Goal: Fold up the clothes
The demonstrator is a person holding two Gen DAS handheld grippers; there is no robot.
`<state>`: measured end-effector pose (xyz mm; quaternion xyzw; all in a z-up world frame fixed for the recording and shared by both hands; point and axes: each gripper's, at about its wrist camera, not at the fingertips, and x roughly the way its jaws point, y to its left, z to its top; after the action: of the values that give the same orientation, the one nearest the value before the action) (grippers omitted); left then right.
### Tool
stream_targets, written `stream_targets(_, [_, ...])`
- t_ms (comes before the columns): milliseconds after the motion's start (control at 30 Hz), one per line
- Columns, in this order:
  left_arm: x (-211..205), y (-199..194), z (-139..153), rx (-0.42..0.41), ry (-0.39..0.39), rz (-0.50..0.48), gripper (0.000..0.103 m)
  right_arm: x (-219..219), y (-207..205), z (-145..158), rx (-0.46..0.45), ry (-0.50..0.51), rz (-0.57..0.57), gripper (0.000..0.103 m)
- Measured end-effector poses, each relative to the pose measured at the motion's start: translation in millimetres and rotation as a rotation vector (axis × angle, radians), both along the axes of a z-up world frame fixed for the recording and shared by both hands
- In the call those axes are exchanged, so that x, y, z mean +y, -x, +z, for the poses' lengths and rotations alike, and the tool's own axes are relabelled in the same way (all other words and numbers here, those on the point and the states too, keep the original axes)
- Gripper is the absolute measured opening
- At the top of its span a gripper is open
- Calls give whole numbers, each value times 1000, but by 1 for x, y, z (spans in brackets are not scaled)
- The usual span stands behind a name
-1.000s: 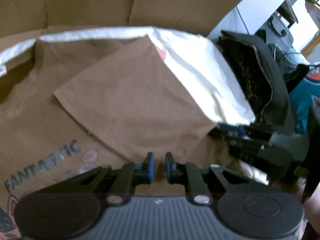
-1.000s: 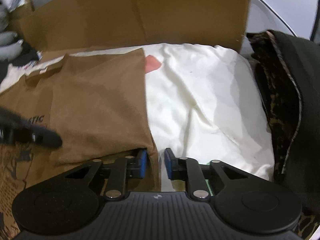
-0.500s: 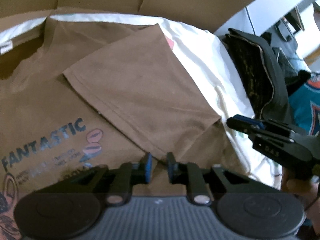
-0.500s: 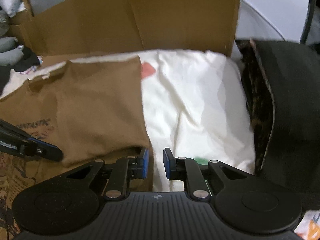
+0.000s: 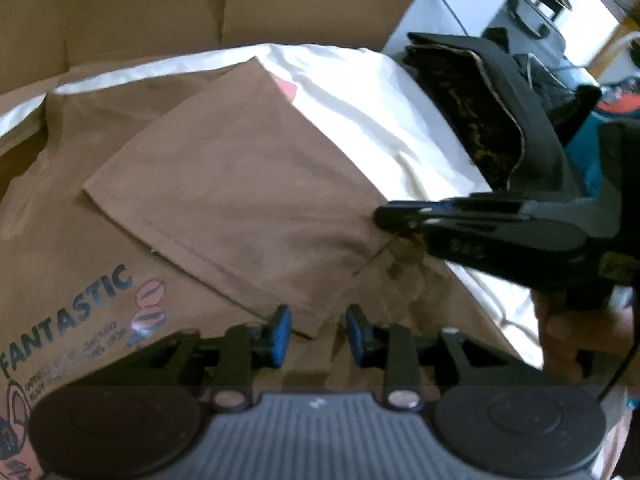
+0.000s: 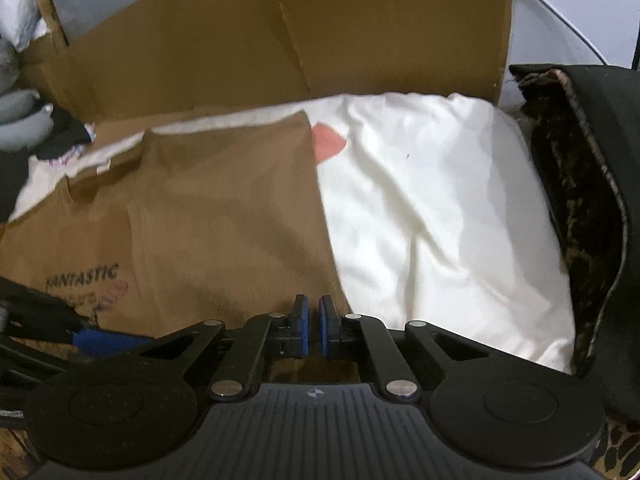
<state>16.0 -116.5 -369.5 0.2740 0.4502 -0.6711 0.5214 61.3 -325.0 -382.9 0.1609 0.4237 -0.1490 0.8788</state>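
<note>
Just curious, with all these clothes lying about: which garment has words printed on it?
The brown T-shirt, its sleeve folded over, reads "FANTASTIC" beside coffee beans. The white garment under it shows only a pink patch; the dark garment carries a pattern.

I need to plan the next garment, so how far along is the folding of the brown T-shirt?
Early stage. Done: one sleeve side of the brown T-shirt is folded in over its front, beside the FANTASTIC print. In hand: the left gripper is open at the flap's corner; the right gripper, nearly closed, sits at the shirt's edge beside the white cloth. Left: the other side and the final folds.
</note>
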Motion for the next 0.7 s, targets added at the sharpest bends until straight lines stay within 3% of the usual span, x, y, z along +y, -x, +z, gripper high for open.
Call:
stream_targets(67, [-1,4,-6,-29,-5,-11,34,2,0,-4,11,1,9,8])
stream_targets(167, [0,7,-10,-75,26,-30,24,2,-1,-8,22,7,16,9])
stream_targets(267, [1,7,-7,-70,27,-44,6,1,0,-10,40,22,17,5])
stream_targets(333, [2,7,-6,-80,21,-86,2,-1,0,-10,42,15,8,4])
stream_targets(567, [0,-3,12,-42,-25,-171,5,2,-1,-5,60,53,26,5])
stream_targets(700, [-13,-17,29,-9,-11,-116,8,4,2,11,32,58,35,4])
